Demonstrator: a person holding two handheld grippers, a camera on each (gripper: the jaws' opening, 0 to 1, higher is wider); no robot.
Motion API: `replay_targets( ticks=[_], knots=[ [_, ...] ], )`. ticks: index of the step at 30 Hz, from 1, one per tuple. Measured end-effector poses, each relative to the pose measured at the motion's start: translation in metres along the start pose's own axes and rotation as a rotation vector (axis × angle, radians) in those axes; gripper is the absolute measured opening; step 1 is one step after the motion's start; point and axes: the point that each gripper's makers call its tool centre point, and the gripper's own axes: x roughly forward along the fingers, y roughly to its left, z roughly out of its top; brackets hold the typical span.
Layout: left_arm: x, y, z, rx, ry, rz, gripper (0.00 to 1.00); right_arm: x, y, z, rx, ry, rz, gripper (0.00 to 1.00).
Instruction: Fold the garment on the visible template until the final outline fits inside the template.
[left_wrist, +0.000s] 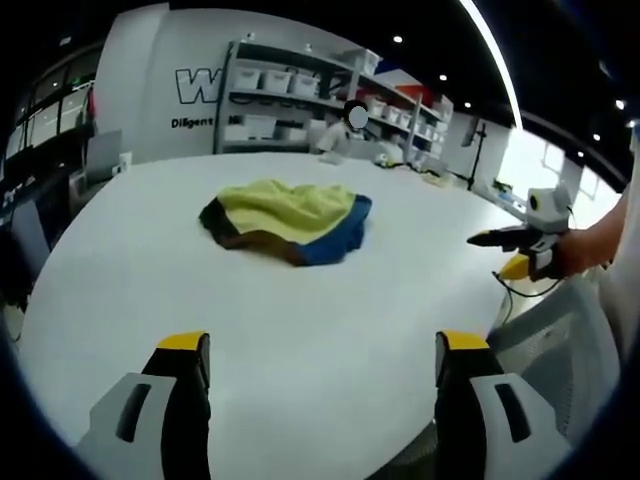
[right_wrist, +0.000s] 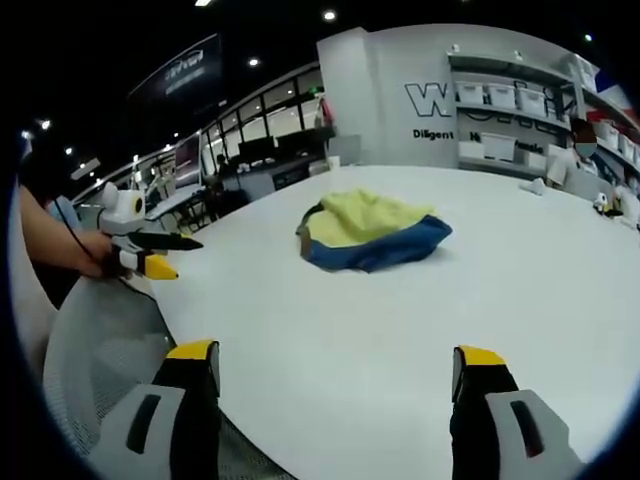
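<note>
Garment bunched mid-bench, both tongs gaping, nothing held.
No template outline can be made out on the white bench (left_wrist: 300, 330). Garment (left_wrist: 288, 222), yellow over blue, lies crumpled well ahead of left tongs (left_wrist: 322, 370) and right tongs (right_wrist: 338, 378).

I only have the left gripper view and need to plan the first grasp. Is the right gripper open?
Observer: Yes. The right gripper view shows the right gripper with its jaws wide apart and nothing between them.
Operator: Which side of the garment faces it?
Observer: The garment has its blue band nearest that gripper, with yellow cloth bunched behind.
Operator: Where does my left gripper sit from there?
Observer: The left gripper is held by a hand just off the table edge, above a mesh chair.
</note>
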Motion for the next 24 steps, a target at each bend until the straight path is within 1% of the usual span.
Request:
replay_targets(
  ticks=[17,24],
  knots=[
    [0.002,-0.003,-0.003,0.012,0.022,-0.010,0.91,0.006,0.000,-0.003,0.007,0.011,0.010,0.93],
    [0.004,-0.005,-0.002,0.014,0.028,-0.017,0.90,0.016,0.000,0.003,-0.004,0.016,0.025,0.90]
  ],
)
